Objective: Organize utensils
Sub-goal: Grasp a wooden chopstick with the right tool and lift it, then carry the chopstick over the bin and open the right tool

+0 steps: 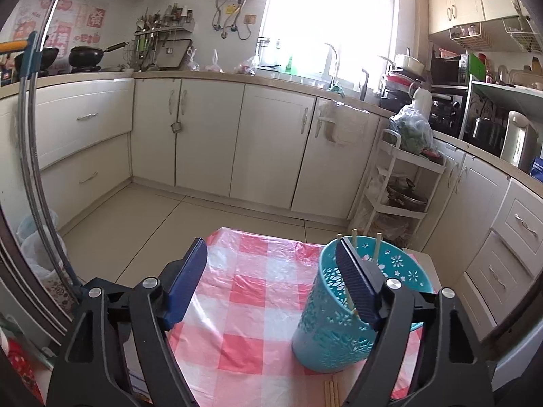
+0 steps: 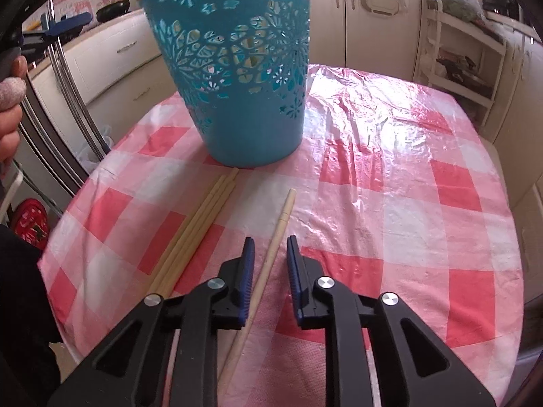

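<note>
A single chopstick [image 2: 271, 254] is lying on the checked tablecloth [image 2: 390, 203] between your right gripper's [image 2: 269, 257] narrow fingers, which aren't pressing it. Three more chopsticks [image 2: 200, 224] are lying just left, near the blue holder [image 2: 237, 68]. Your left gripper [image 1: 271, 264] is hanging wide and empty beside that holder

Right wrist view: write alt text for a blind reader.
The right gripper straddles a single pale wooden chopstick lying on a pink-and-white checked plastic tablecloth, pads not touching it. A bundle of similar chopsticks lies left, before a teal perforated plastic basket.
</note>
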The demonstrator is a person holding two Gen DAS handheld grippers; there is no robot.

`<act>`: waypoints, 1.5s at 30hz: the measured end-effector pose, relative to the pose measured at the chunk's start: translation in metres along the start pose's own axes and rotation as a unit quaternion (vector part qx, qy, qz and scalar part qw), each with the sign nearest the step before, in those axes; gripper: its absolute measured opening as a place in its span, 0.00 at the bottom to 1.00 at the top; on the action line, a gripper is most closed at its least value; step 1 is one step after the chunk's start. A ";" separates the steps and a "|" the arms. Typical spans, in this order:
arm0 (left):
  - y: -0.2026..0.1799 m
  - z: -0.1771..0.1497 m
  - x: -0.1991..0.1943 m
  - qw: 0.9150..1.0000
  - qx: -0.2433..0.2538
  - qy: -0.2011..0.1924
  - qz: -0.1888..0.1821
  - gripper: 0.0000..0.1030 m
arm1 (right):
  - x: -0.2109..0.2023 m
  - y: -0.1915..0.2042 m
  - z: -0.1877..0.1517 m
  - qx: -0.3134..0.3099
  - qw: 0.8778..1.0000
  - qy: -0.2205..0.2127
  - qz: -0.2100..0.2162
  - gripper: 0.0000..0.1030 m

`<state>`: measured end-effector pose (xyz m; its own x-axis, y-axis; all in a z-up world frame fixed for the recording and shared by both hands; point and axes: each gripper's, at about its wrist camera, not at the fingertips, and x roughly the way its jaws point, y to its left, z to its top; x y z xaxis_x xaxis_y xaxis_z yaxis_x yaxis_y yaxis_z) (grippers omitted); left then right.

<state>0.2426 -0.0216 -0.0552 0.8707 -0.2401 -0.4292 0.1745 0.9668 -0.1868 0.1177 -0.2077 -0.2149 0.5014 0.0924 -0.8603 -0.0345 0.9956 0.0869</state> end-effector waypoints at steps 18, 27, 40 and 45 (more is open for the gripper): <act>0.032 -0.016 0.019 0.997 -0.049 0.051 0.040 0.75 | -0.134 -0.045 0.099 0.130 0.946 -0.177 0.240 0.06; 0.018 -0.017 0.014 0.998 -0.011 0.033 0.055 0.78 | -0.143 -0.013 0.199 0.101 0.930 -0.336 0.104 0.06; 0.003 -0.014 0.006 0.998 0.029 0.016 0.052 0.83 | -0.054 0.000 0.171 0.098 0.954 -0.282 0.017 0.06; 0.005 -0.015 0.006 0.998 0.028 0.018 0.055 0.83 | -0.049 0.007 0.158 0.076 0.964 -0.253 0.015 0.09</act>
<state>0.2416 -0.0199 -0.0716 0.8695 -0.1333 -0.4755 0.1038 0.9907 -0.0879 0.2296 -0.2078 -0.0924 0.8613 0.0649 -0.5039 0.0519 0.9754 0.2144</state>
